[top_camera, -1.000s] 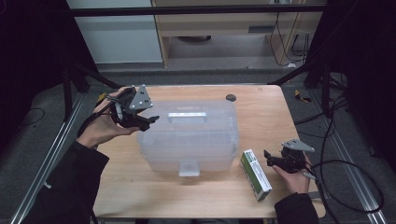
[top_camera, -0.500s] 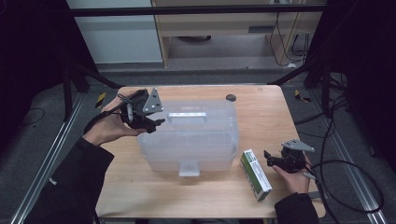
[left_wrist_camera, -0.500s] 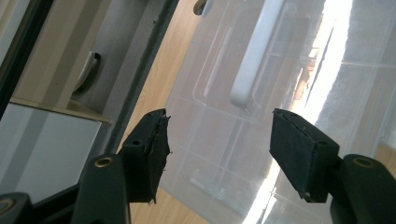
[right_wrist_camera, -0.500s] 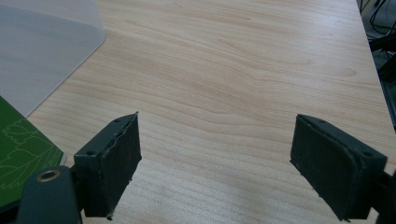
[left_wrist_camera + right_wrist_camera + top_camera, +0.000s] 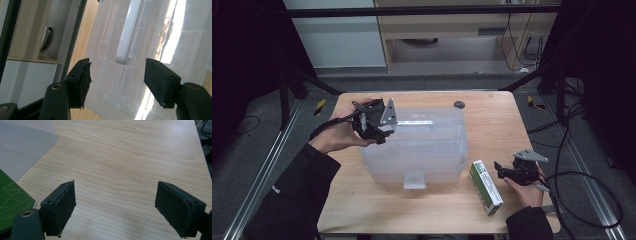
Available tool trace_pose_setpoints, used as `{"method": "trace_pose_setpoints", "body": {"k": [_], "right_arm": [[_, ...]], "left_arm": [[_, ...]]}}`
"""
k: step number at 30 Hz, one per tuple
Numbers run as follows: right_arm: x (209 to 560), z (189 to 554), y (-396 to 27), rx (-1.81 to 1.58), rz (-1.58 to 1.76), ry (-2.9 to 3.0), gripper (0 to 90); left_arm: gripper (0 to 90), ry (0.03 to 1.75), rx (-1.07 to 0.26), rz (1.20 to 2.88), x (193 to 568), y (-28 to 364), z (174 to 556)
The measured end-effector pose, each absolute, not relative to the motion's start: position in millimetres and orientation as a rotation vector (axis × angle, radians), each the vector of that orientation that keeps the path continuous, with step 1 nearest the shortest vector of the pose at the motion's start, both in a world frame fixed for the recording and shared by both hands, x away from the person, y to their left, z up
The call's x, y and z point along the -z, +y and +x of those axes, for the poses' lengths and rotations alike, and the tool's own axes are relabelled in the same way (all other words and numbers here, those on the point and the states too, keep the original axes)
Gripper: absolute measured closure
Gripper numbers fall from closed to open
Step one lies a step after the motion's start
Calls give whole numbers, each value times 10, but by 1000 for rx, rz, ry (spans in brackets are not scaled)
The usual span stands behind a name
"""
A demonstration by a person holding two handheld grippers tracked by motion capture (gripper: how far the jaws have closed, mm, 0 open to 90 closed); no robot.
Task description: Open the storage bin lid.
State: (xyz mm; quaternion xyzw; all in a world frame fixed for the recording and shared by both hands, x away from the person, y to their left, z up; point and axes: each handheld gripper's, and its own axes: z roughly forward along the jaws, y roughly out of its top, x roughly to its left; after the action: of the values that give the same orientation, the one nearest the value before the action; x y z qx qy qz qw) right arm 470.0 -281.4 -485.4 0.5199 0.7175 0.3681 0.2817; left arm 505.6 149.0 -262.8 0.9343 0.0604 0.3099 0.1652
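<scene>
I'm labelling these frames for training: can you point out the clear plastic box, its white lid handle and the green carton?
Clear plastic box [image 5: 422,160], high view, on its near front wall.
White lid handle [image 5: 126,32], left gripper view, on the middle of the bar.
Green carton [image 5: 485,186], high view, on its top face.

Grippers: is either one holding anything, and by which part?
Nothing. The left gripper is open above the bin's handle; the right gripper is open over bare table.
</scene>
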Motion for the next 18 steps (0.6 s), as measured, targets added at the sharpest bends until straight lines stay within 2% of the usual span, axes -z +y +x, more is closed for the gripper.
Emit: {"method": "trace_pose_setpoints", "body": {"k": [18], "right_arm": [[4858,4702,-2809,-986,1385,1941,207]], "left_arm": [[419,89,-916,2724,2747,1241,5121]]}}
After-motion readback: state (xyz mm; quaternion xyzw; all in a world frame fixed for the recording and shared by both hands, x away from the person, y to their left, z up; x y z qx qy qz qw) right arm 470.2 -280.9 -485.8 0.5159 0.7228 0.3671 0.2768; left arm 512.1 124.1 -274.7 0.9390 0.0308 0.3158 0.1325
